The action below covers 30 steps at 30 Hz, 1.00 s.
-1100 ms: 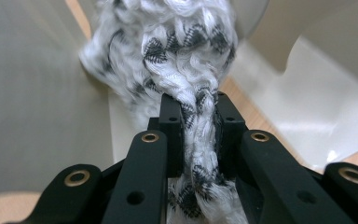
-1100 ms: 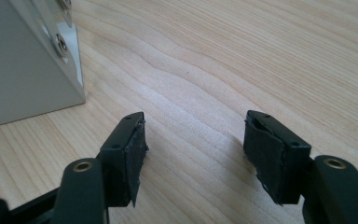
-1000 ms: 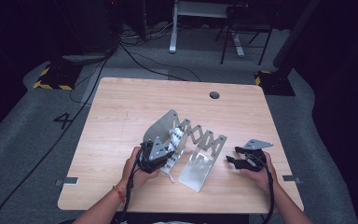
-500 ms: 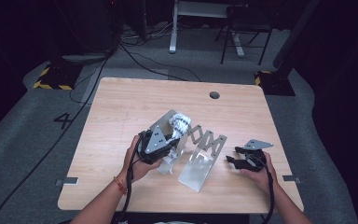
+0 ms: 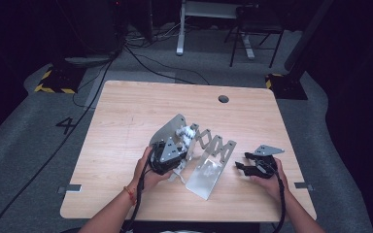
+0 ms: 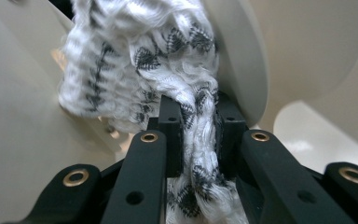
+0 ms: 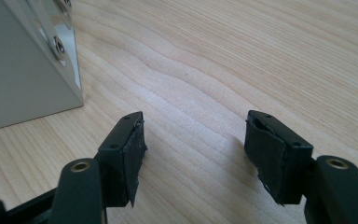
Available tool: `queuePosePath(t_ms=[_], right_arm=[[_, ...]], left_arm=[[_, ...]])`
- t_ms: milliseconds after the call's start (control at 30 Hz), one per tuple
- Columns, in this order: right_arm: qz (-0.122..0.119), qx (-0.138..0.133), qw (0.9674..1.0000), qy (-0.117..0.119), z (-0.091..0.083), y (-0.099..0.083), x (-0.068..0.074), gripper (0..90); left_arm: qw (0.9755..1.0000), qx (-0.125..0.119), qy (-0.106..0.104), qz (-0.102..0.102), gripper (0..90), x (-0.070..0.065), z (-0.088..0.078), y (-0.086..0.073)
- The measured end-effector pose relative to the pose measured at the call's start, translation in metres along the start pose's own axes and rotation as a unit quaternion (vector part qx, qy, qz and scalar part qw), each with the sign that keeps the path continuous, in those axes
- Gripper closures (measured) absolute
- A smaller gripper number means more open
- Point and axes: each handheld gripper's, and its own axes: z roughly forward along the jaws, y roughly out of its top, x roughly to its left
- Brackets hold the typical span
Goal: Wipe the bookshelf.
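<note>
L gripper (image 6: 193, 135): jaws clamped on the black-and-white knit cloth (image 6: 140, 60), which sits between the plates of the metal accordion rack (image 5: 209, 155) at table (image 5: 126, 111) centre. R gripper (image 7: 193, 154): jaws apart, empty, resting just beside the rack's end plate.

Risk: the knit may snag on the scissor links during a pull. The rack is unbraced, so it may slide or tip.
</note>
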Motion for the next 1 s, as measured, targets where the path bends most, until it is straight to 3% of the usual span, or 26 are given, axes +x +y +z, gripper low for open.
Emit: queuePosePath(t_ms=[133,267,400,533,667,833,1000], right_arm=[[-0.001,0.000,1.0000,0.002,0.000,0.000,0.000,38.1],[-0.001,-0.001,1.0000,0.005,0.000,0.000,-0.001,38.0],[-0.001,-0.001,1.0000,0.004,0.001,0.000,0.000,38.0],[-0.001,-0.001,1.0000,0.003,0.001,0.000,0.000,38.0],[-0.001,-0.001,1.0000,0.004,0.001,0.000,0.000,37.9],[-0.002,0.000,1.0000,0.005,0.001,0.000,-0.001,37.9],[-0.002,0.000,1.0000,0.005,0.001,0.001,-0.001,37.9]], left_arm=[[0.9998,0.019,-0.007,-0.005,77.4,0.000,0.013,-0.008],[0.9988,0.045,-0.003,0.017,77.2,-0.001,0.024,-0.015],[0.9973,0.070,-0.007,0.021,77.1,-0.002,0.034,-0.023],[0.9965,0.080,-0.009,0.024,77.0,-0.003,0.038,-0.027],[0.9970,0.073,-0.006,0.023,77.1,-0.004,0.035,-0.024],[0.9992,0.034,0.000,0.021,77.5,-0.004,0.020,-0.010],[0.9998,0.001,0.002,0.021,77.5,-0.003,0.005,0.002]])
